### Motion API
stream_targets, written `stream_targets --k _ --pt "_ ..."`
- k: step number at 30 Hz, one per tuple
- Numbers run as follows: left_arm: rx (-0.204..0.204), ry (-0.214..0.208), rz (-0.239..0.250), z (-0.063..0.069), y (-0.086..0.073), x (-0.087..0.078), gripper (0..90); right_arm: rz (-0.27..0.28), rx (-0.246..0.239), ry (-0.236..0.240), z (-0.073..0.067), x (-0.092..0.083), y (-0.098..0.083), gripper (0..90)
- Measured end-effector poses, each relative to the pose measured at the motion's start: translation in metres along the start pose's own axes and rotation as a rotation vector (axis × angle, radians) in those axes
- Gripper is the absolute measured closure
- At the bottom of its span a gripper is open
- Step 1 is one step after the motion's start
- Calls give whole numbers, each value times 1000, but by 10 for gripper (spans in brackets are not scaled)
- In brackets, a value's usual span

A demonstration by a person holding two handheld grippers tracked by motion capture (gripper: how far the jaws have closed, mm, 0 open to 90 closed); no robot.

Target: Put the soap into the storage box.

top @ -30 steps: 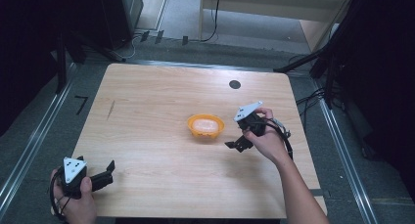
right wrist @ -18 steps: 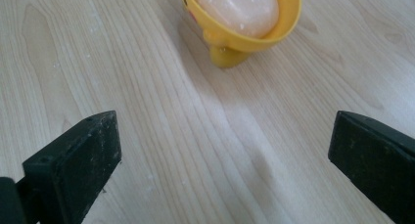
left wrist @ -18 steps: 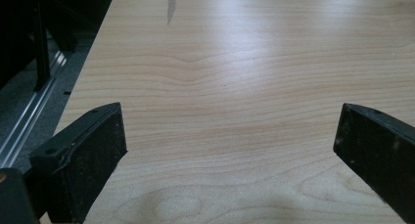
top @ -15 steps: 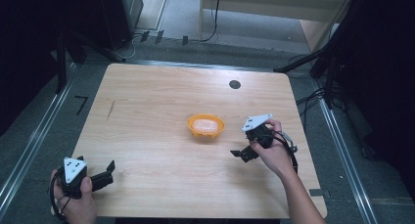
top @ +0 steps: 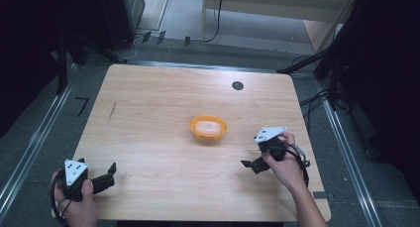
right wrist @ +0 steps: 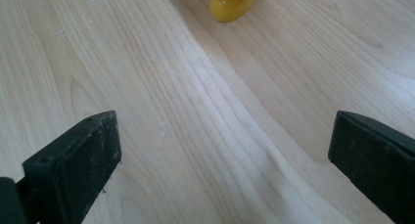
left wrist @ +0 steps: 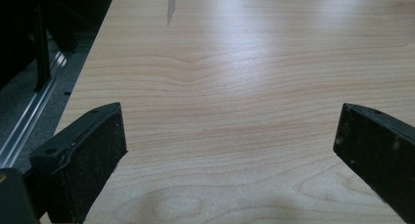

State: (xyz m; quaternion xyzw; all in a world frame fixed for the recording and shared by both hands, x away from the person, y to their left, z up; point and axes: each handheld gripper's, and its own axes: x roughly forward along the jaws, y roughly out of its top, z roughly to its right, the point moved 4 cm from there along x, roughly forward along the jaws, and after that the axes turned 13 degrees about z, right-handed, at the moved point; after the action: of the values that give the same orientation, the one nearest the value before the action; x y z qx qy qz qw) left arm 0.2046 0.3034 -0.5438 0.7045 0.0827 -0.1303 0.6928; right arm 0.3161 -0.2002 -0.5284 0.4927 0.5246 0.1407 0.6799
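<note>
Orange bowl sits mid-table, something pale inside, can't tell what. Nothing near it; small black disc lies well beyond it, toward the far edge. Right gripper is near the bowl's right, toward the person, jaws spread, empty, low over the wood. Left gripper is well apart at the near-left corner, jaws spread, empty.

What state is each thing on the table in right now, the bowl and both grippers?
orange bowl: upright on the table, something pale inside, touched by neither gripper.
left gripper: jaws wide open, nothing between them, low at the table's near left corner.
right gripper: jaws wide open, nothing between them, apart from the bowl on its near right side.
</note>
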Motion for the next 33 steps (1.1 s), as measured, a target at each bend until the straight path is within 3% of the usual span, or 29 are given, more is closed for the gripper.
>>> stream_targets --k 7,20,33 --pt "1 0 1 0 0 0 0 2 32 -28 -1 -15 -19 0" --pt "3 -1 3 0 0 0 0 55 93 -73 -1 -42 -48 0" --pt "5 1 5 0 0 0 0 76 126 -113 -3 -57 -73 0"
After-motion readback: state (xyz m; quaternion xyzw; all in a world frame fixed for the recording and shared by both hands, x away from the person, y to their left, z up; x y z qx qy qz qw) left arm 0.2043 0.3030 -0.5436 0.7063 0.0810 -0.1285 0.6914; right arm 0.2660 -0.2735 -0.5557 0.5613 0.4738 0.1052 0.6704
